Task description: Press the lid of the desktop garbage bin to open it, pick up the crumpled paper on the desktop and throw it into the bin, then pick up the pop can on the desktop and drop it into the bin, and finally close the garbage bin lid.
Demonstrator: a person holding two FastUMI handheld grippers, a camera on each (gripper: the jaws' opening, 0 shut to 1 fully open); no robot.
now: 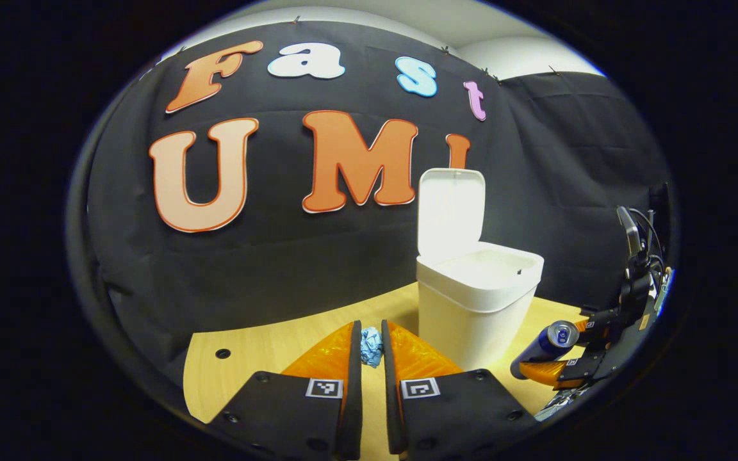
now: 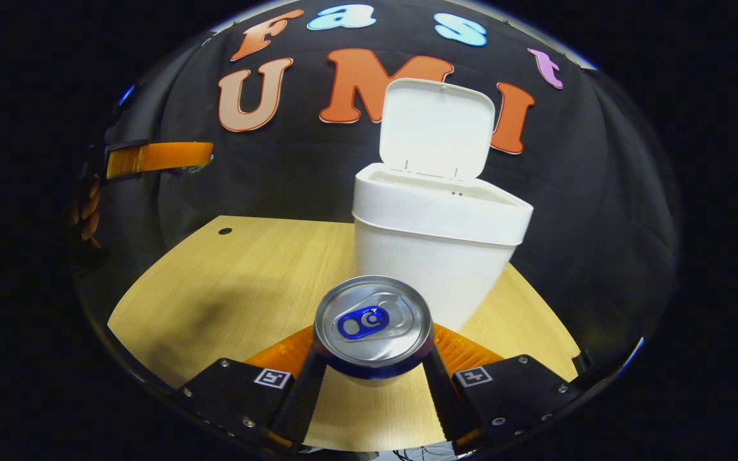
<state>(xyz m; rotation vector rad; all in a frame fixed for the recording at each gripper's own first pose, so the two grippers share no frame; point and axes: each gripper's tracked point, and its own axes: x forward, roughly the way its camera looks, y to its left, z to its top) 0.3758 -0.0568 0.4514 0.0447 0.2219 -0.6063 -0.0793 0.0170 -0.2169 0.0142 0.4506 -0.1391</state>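
The left hand-held gripper point(image 1: 372, 349) pinches the crumpled paper point(image 1: 371, 346) between its fingertips. The right hand-held gripper point(image 2: 374, 349) clamps the can point(image 2: 373, 326) (top facing the camera), above the counter point(image 2: 234, 288). Just beyond both stands the bin point(image 2: 436, 237), lid point(image 2: 436, 128) raised upright.

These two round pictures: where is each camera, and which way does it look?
Left gripper view: rides the left gripper, looks along its fingers at crumpled paper held between them; right gripper holds the can at far right.
Right gripper view: rides the right gripper, shut on the pop can; a hand at left.
Shared: the open bin, wooden desktop.
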